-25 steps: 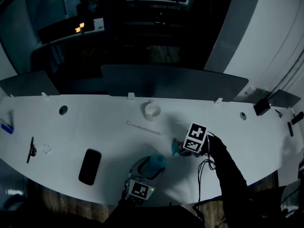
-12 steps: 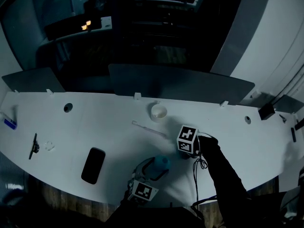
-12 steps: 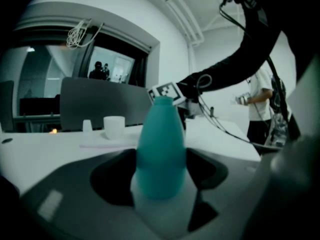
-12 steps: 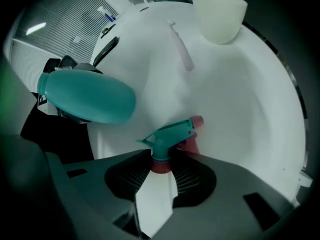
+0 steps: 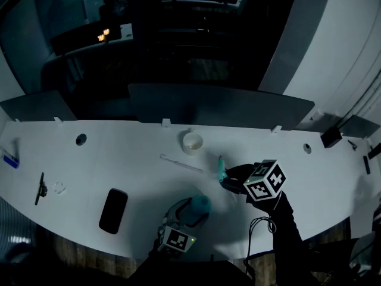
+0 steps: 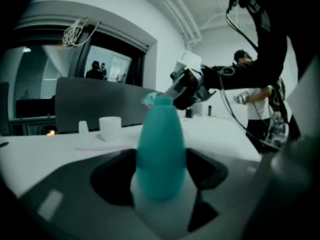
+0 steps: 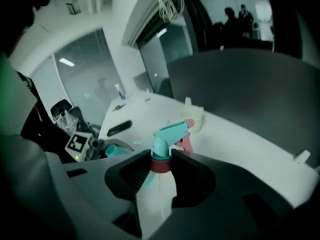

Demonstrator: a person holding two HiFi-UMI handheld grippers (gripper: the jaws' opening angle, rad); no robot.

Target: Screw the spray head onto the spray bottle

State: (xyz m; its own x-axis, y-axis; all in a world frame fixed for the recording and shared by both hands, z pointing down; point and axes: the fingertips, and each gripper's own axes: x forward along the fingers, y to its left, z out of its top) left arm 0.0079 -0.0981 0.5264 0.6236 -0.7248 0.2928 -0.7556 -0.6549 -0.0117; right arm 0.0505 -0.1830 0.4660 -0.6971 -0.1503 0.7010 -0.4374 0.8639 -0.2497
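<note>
Clamping the spray bottle [image 6: 160, 154] upright at the near edge of the worktop [image 5: 119, 154], the left hand-held gripper [image 5: 189, 214] steadies it. The right hand-held gripper [image 5: 233, 179] pinches the spray head [image 7: 167, 133] by its collar, just right. A tilted approach could cross-thread the collar or topple the bottle.

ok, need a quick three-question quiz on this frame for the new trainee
1. What does the right gripper hold? A) white cup B) spray head C) phone
2. True or false: the spray head is already screwed onto the spray bottle.
3. Fill in: the left gripper's fingers are closed on the ____.
Key: 1 B; 2 false; 3 spray bottle.
</note>
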